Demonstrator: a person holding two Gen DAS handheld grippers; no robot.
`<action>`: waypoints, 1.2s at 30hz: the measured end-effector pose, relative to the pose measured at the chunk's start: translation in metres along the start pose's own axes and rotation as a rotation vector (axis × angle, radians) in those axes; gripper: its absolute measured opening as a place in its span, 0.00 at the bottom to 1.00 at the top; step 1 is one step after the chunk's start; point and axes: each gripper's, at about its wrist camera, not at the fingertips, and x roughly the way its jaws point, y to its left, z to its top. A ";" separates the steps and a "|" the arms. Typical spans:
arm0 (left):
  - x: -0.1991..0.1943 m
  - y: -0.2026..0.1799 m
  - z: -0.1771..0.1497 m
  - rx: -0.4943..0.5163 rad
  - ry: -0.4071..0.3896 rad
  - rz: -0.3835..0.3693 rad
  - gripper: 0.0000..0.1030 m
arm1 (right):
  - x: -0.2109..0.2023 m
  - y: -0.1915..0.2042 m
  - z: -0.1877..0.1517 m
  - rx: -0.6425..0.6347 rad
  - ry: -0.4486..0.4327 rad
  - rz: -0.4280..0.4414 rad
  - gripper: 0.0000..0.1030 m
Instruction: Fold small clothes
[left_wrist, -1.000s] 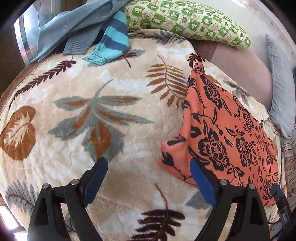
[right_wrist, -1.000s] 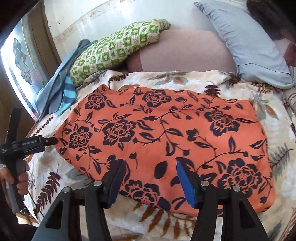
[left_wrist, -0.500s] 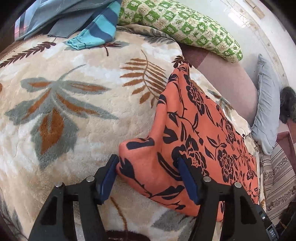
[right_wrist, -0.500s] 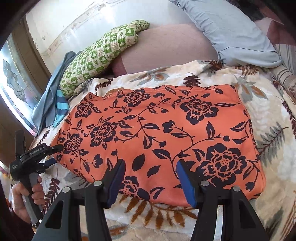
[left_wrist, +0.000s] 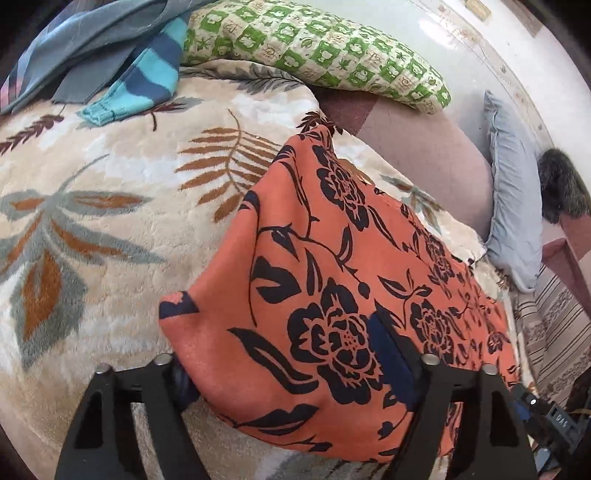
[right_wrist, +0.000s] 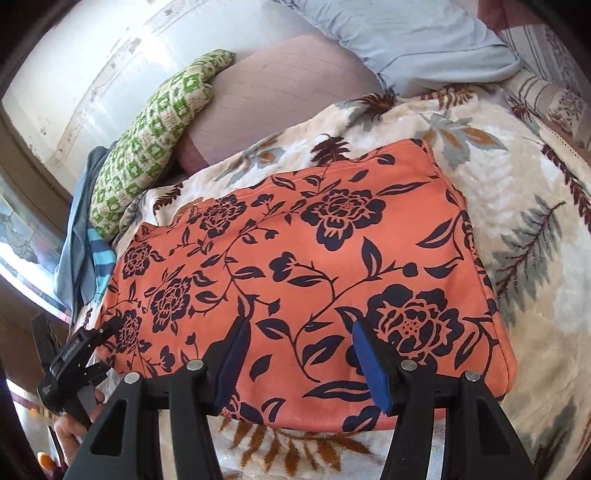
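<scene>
- Left claw (left_wrist: 280, 373) spread astride the near-left corner of the orange floral cloth (left_wrist: 347, 295); pads seemingly not biting, so a lift may slip.
- Right claw (right_wrist: 295, 354) spread over the near edge; a shallow pinch could take one layer.
- Cloth lies flat on the bed blanket (right_wrist: 535, 258).

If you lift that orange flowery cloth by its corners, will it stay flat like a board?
Probably not. The orange cloth already humps over the left gripper, so it looks soft and floppy; its middle would likely sag. It seems thin and light, and the fuzzy blanket may drag on it.
</scene>
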 end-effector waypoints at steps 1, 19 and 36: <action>0.002 0.000 0.002 0.008 0.002 0.001 0.40 | 0.002 -0.004 0.002 0.018 0.003 -0.004 0.59; -0.065 -0.166 0.002 0.341 -0.107 -0.151 0.27 | -0.013 -0.093 0.065 0.304 -0.131 0.047 0.57; 0.001 -0.343 -0.139 0.605 0.189 -0.253 0.80 | -0.047 -0.215 0.079 0.603 -0.196 0.226 0.58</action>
